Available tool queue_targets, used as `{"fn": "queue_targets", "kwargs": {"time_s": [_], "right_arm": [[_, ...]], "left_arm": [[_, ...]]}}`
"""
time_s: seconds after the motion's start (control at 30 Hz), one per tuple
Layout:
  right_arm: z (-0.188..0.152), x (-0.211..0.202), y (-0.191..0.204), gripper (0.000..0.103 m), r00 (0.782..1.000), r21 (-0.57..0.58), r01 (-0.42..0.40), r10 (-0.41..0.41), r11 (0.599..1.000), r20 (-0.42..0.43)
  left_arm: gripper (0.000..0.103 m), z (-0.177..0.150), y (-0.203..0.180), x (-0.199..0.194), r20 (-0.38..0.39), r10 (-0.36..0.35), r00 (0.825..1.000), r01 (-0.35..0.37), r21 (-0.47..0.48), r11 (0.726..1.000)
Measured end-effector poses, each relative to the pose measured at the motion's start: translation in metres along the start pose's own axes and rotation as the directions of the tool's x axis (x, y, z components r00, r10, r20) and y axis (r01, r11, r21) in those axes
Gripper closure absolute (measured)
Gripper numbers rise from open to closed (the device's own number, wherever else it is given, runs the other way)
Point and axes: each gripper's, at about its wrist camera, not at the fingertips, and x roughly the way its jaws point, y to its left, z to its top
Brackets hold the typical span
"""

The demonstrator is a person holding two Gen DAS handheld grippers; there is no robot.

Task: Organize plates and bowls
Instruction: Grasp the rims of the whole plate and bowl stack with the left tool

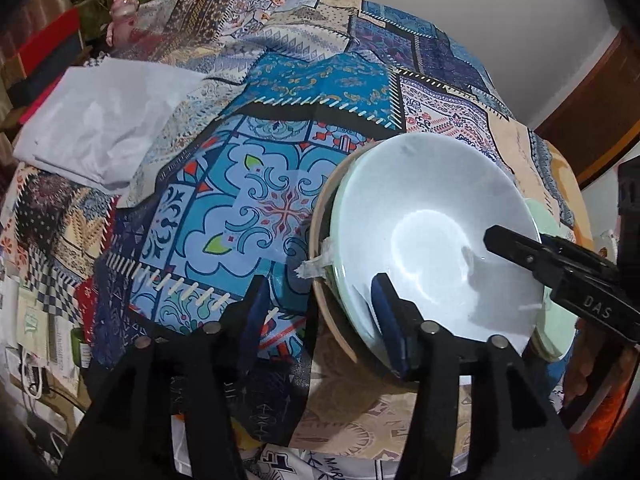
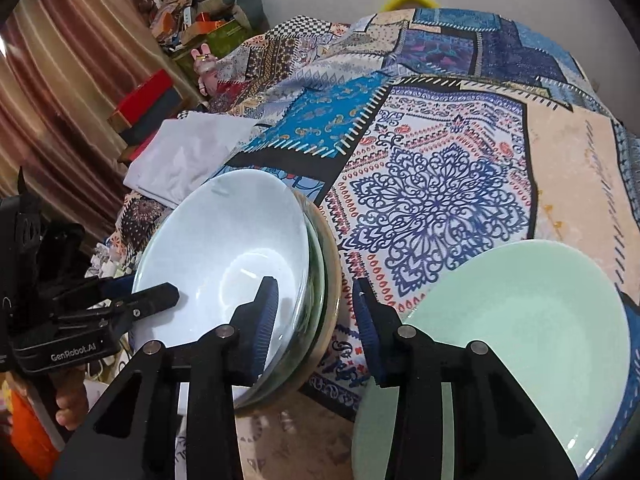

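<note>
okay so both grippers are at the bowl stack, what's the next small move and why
Probably lift both grippers clear. The white bowl already sits nested on the stack, and the left gripper and right gripper straddle its rim with open jaws, pads apparently not pressing.

White letters reading "DAS" are showing on the black finger of the right gripper (image 1: 516, 248) where it is reaching in over the white bowl (image 1: 432, 240) in the left wrist view. In the right wrist view, "GenRobot.AI" is showing in pale letters on the black body of the left gripper (image 2: 120, 300), low at the left edge. Dark printed letters are lying on the patchwork cloth (image 1: 280, 464) along the bottom edge of the left wrist view, where something like "MAR" is showing, but the rest is too cut off and warped to read. Nothing else is reading clearly.
</note>
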Motion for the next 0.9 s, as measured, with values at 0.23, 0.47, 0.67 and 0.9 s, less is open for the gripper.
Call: {"fn": "queue_targets", "kwargs": {"time_s": [0.23,0.47,0.67,0.9], "right_arm": [[-0.005,0.012,0.006,0.075,1.0,0.012,-0.001,0.001,1.0,-0.028],[-0.006,0.011,0.005,0.075,0.999,0.015,-0.007,0.007,1.0,-0.032],[-0.005,0.011,0.006,0.074,0.999,0.025,-0.004,0.005,1.0,-0.031],[-0.003,0.009,0.002,0.074,0.999,0.05,-0.018,0.02,0.999,-0.037]], "left_arm": [[0.055,-0.002,0.0,0.006,-0.036,-0.048,0.998,0.048,-0.016,0.999],[0.07,-0.002,-0.009,0.011,-0.065,-0.072,0.995,0.073,0.009,0.997],[0.071,-0.002,-0.015,0.012,-0.054,-0.025,0.998,0.026,0.015,1.0],[0.071,0.003,-0.02,0.01,-0.041,0.005,0.999,-0.004,0.021,1.0]]}}
